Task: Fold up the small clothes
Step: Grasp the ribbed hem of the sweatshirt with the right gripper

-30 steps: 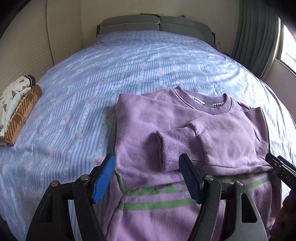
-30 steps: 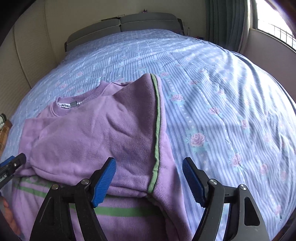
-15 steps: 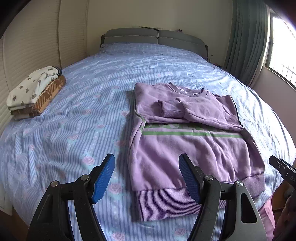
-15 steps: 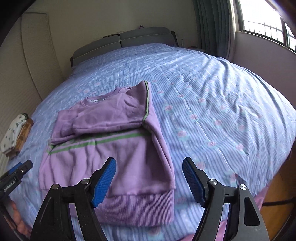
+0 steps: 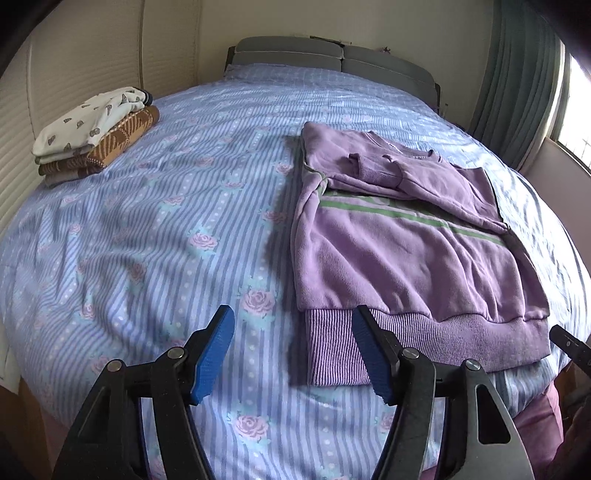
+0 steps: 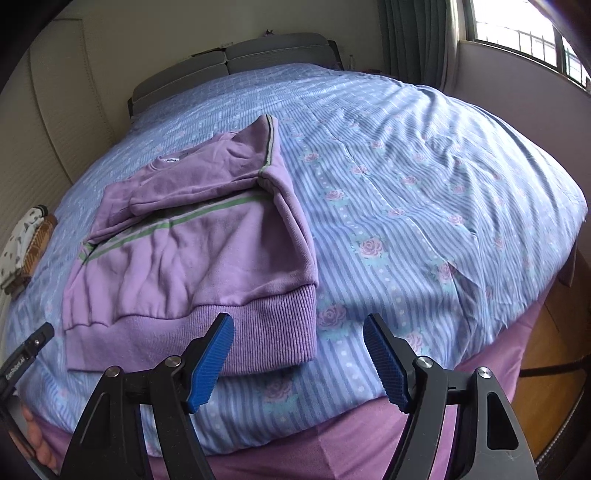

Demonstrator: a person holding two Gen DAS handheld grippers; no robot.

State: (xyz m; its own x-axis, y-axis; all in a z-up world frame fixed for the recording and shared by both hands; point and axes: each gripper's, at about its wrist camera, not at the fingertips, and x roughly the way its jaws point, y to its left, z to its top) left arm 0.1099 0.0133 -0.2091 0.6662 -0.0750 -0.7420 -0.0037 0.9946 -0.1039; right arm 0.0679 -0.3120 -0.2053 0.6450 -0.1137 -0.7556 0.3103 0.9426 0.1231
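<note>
A purple sweatshirt with a green stripe lies flat on the bed, both sleeves folded across its chest; it also shows in the right wrist view. Its ribbed hem faces me at the bed's near edge. My left gripper is open and empty, held just off the hem's left corner. My right gripper is open and empty, held just off the hem's right corner. Each gripper's tip shows at the edge of the other's view.
The bed has a blue striped cover with roses. A stack of folded clothes sits at its far left; it also shows in the right wrist view. A grey headboard, curtains and a window stand behind.
Both grippers have drawn back from the folded sleeves toward the near edge of the bed and now sit at the hem. They stay open. The sweatshirt has not moved.
</note>
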